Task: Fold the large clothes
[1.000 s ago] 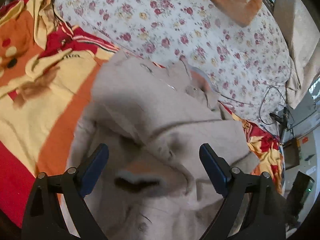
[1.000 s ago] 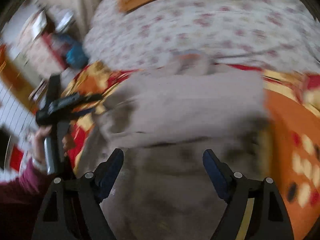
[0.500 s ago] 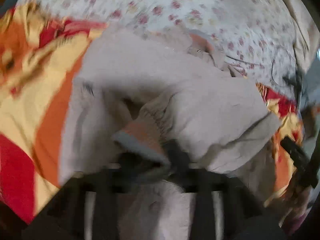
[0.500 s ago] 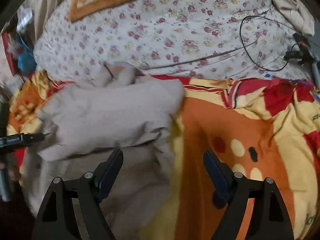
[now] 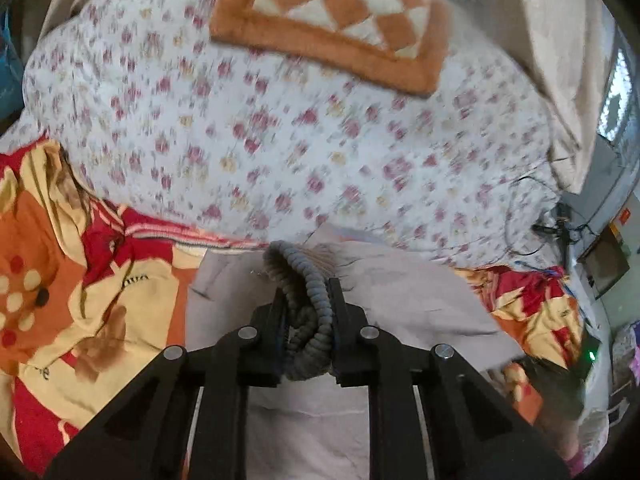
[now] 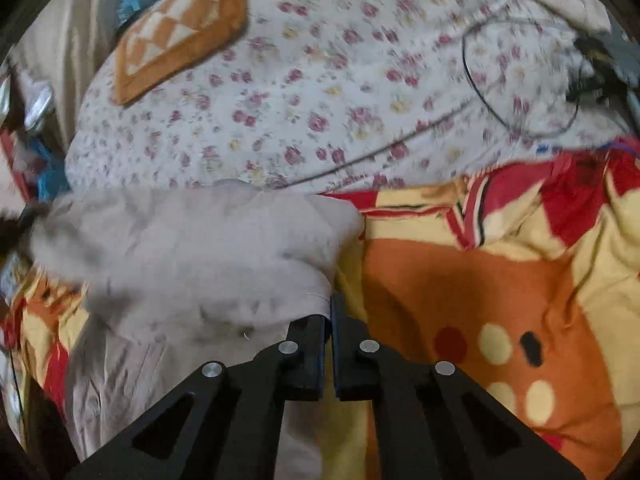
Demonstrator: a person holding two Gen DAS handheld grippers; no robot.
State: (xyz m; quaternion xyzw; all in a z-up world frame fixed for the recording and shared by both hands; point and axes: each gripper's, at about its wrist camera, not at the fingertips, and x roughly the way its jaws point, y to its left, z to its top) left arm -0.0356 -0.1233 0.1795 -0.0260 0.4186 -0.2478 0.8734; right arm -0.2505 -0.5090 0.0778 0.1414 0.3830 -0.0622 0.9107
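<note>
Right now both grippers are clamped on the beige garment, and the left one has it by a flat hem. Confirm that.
Not quite. The left gripper is clamped on the garment's grey ribbed cuff, not a flat hem; the left wrist view shows it bunched between the fingers. The right gripper is shut on the garment's edge.

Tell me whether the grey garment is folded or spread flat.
Partly folded. In the right wrist view the grey garment lies doubled over its lower layer, and the left gripper pinches its ribbed cuff.
</note>
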